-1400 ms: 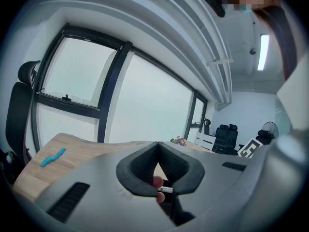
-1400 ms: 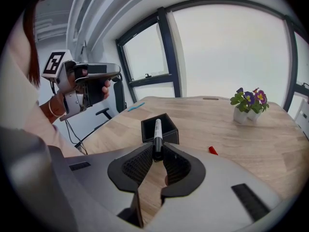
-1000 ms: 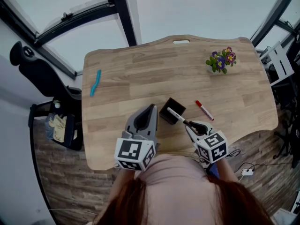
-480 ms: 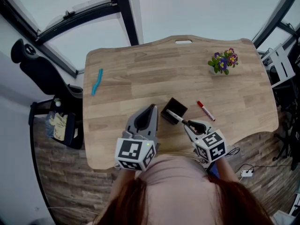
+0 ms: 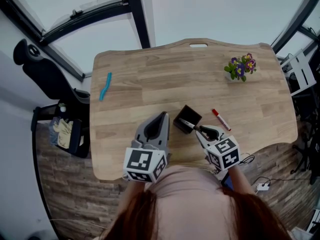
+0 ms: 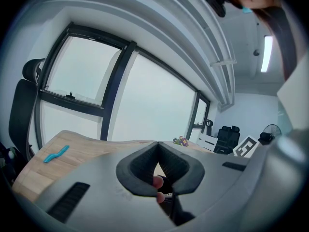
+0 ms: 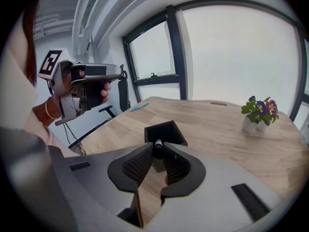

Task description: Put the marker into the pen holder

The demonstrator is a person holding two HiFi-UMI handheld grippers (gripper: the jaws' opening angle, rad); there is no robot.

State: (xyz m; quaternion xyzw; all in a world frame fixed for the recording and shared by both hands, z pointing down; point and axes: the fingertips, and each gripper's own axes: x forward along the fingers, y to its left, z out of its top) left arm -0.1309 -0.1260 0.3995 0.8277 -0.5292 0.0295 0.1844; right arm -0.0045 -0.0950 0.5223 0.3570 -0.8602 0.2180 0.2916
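A black square pen holder (image 5: pixel 189 115) stands on the wooden table (image 5: pixel 150 79), near its front edge. My right gripper (image 5: pixel 201 129) is shut on a pale marker with a dark end (image 5: pixel 188 123). The marker slants to the left and its far end is at the holder's opening. In the right gripper view the marker's dark end (image 7: pixel 157 148) sits between the jaws, straight above the holder (image 7: pixel 166 130). My left gripper (image 5: pixel 161 118) hovers just left of the holder. Its jaws are shut with nothing between them (image 6: pixel 158 145).
A red marker (image 5: pixel 220 119) lies on the table right of the holder. A small pot of purple flowers (image 5: pixel 240 68) stands at the back right. A blue strip (image 5: pixel 104 86) lies at the far left. A black office chair (image 5: pixel 45 79) stands beside the table's left edge.
The right gripper has shifted slightly and lowered the marker's far end towards the holder's opening. The left gripper has stayed put.
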